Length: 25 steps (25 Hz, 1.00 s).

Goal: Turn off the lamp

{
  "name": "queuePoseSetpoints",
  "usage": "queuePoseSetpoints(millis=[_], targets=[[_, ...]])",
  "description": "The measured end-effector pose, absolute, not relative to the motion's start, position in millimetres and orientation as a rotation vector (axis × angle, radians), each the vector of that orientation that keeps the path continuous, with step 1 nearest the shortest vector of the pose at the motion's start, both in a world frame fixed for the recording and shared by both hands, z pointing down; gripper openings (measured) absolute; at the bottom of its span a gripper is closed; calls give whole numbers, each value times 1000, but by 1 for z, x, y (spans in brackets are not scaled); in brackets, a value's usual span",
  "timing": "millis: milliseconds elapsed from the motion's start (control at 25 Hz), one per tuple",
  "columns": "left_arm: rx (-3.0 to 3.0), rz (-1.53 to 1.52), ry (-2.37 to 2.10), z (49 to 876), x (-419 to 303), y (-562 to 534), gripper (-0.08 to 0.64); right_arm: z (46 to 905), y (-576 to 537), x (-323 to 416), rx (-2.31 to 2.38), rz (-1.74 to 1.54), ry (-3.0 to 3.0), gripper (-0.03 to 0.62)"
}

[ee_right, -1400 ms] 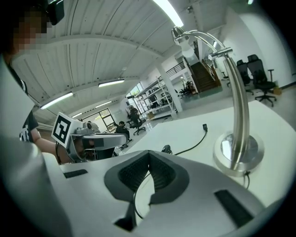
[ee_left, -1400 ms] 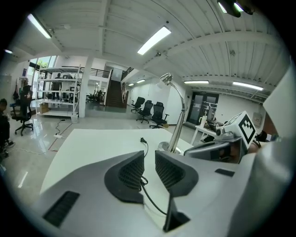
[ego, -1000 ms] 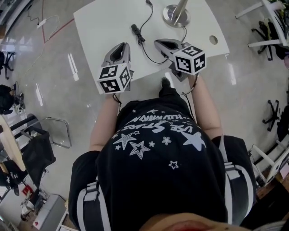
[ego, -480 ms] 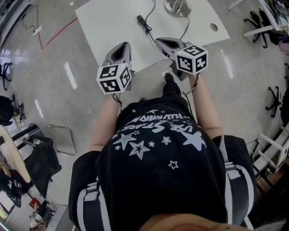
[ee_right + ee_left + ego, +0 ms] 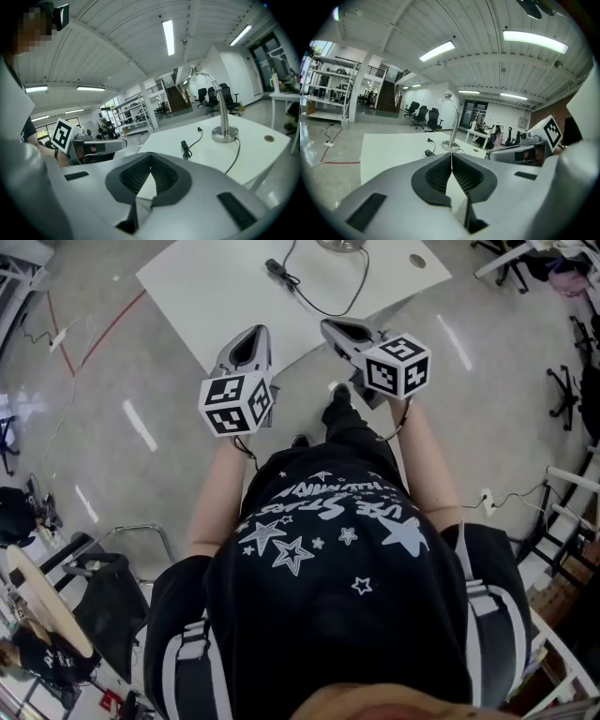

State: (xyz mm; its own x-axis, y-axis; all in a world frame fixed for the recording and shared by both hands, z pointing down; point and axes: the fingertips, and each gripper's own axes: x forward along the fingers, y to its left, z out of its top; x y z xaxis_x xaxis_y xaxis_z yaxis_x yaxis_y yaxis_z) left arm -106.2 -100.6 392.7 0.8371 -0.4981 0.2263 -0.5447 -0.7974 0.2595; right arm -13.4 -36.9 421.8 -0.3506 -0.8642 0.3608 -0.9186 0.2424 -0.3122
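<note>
Right gripper (image 5: pixel 151 165): fingers (image 5: pixel 136 177) closed tip to tip, nothing between them. It's off the near edge of the white counter (image 5: pixel 253 154), not touching it. The lamp (image 5: pixel 225 117) stands upright on the counter, chrome base, gooseneck curving left to the head. A black cable (image 5: pixel 235 153) runs off the base toward the near edge. An inline switch (image 5: pixel 184 144) lies on the counter left of the base, well apart from the fingers. The left gripper (image 5: pixel 123 144) is level at far left, marker cube (image 5: pixel 61 133) showing.
</note>
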Motion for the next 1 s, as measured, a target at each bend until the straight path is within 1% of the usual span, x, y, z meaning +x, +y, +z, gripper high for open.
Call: queuePoseSetpoints(millis=[520, 760, 1000], targets=[[2726, 203, -730, 389, -95, -66, 15, 414, 18, 11, 1932, 745, -2341, 6], [2758, 181, -735, 376, -90, -36, 15, 408, 47, 9, 1945, 694, -2363, 6], [2767, 151, -768, 363, -106, 18, 15, 405, 96, -5, 1916, 677, -2376, 6]])
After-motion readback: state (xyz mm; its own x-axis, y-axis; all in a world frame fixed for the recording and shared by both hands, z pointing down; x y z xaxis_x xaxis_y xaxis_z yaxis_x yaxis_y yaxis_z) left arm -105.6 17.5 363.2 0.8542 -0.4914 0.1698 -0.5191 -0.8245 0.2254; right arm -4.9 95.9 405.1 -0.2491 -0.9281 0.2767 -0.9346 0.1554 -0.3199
